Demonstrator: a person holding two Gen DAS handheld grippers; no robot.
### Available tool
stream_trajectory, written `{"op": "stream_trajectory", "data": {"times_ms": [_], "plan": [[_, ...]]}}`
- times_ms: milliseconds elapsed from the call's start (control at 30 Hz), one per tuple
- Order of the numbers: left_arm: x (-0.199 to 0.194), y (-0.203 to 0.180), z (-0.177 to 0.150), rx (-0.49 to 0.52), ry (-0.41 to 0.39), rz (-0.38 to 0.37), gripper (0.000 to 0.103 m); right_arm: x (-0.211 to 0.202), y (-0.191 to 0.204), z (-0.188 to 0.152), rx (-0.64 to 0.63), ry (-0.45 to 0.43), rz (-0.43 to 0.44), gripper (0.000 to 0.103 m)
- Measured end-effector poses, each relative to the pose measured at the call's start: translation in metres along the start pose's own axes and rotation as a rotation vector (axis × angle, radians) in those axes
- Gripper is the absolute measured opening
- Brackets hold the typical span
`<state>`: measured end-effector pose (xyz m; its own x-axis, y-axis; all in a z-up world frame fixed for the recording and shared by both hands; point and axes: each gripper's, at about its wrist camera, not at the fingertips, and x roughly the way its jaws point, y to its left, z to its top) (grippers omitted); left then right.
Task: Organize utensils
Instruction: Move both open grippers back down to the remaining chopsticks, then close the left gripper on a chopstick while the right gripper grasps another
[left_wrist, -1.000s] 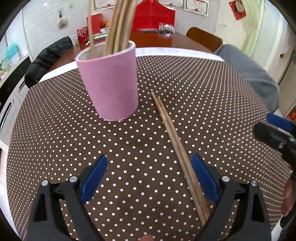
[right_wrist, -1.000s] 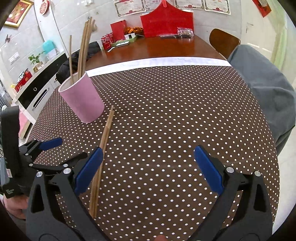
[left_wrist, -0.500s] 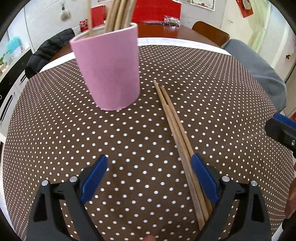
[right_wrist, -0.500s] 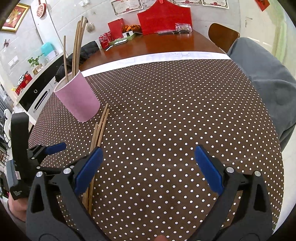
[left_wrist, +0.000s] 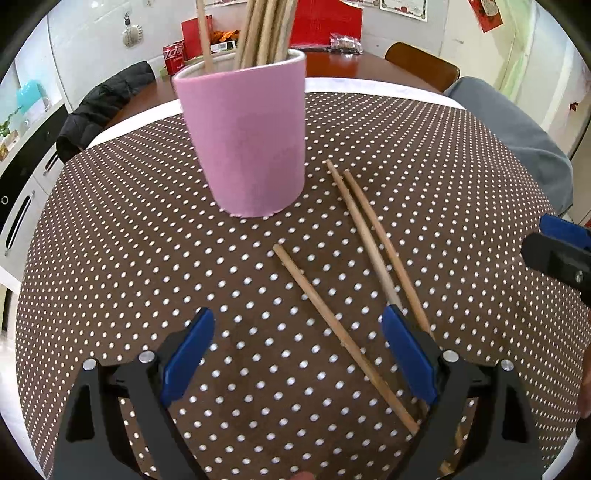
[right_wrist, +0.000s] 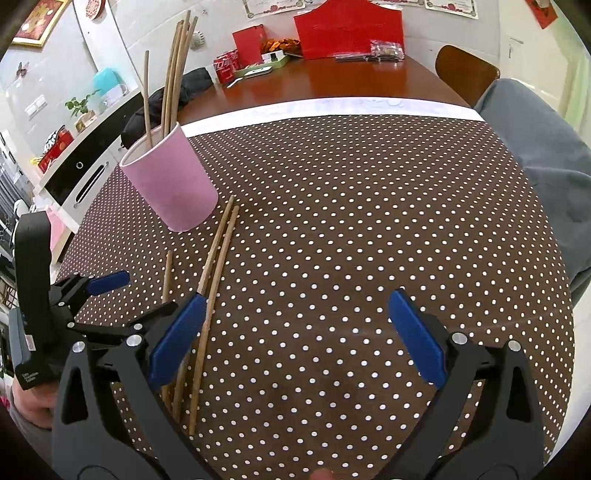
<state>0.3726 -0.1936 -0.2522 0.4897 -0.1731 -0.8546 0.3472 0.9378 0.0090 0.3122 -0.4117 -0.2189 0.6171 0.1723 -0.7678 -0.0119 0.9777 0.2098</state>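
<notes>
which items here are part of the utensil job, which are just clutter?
Job:
- pink cup holding upright chopsticks
- three loose chopsticks on the dotted tablecloth
- left gripper and right gripper, both open

Clutter:
- red boxes
- soda can
- black jacket
- wooden chair

Matt and glossy surfaces on a dotted cloth

Bare wooden chopsticks (left_wrist: 343, 334) are seen beside a matt pink cup (left_wrist: 247, 144); the tablecloth (right_wrist: 369, 221) looks smooth, the table (right_wrist: 332, 79) beyond polished.
</notes>
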Motion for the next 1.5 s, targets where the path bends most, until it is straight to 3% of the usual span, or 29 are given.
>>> {"op": "stream_trajectory", "data": {"times_ms": [367,500,567,600,700,767,833,1033,1133,1200,1367,1433,1500], "plan": [[-0.029,0.006,-0.061,-0.133,0.088,-0.053,0.09,0.002,0.017,-0.006,-0.034,0.025,0.016,0.097],[-0.031,0.001,-0.068,-0.168,0.043,-0.007,0.09,0.007,0.024,-0.01,-0.049,0.043,0.018,0.097],[-0.029,-0.005,-0.069,-0.13,0.019,0.027,0.089,0.01,0.026,-0.012,-0.049,0.055,0.019,0.097],[-0.028,-0.02,-0.068,-0.104,0.013,0.046,0.087,0.01,0.027,-0.012,-0.05,0.058,0.022,0.097],[-0.036,-0.018,-0.075,-0.042,-0.013,0.033,0.074,0.009,0.031,-0.015,-0.06,0.059,0.028,0.097],[-0.042,-0.009,-0.078,-0.028,-0.009,0.025,0.056,0.008,0.03,-0.016,-0.056,0.059,0.026,0.097],[-0.046,0.0,-0.078,-0.02,0.002,0.02,0.046,0.008,0.031,-0.018,-0.051,0.061,0.027,0.097],[-0.056,0.017,-0.087,0.001,0.013,0.001,0.043,0.019,0.042,-0.021,-0.077,0.105,0.027,0.097],[-0.055,0.033,-0.086,0.004,0.005,-0.021,0.027,0.034,0.049,-0.021,-0.104,0.157,0.015,0.096],[-0.048,0.049,-0.079,0.039,0.003,-0.041,0.018,0.043,0.054,-0.02,-0.113,0.183,0.019,0.089],[-0.04,0.049,-0.066,0.148,-0.009,-0.16,0.014,0.061,0.064,-0.015,-0.127,0.223,0.009,0.074],[-0.037,0.047,-0.062,0.187,-0.023,-0.169,0.014,0.066,0.068,-0.011,-0.138,0.219,-0.016,0.071],[-0.033,0.037,-0.058,0.196,-0.021,-0.168,0.014,0.067,0.07,-0.009,-0.145,0.219,-0.04,0.058]]}}
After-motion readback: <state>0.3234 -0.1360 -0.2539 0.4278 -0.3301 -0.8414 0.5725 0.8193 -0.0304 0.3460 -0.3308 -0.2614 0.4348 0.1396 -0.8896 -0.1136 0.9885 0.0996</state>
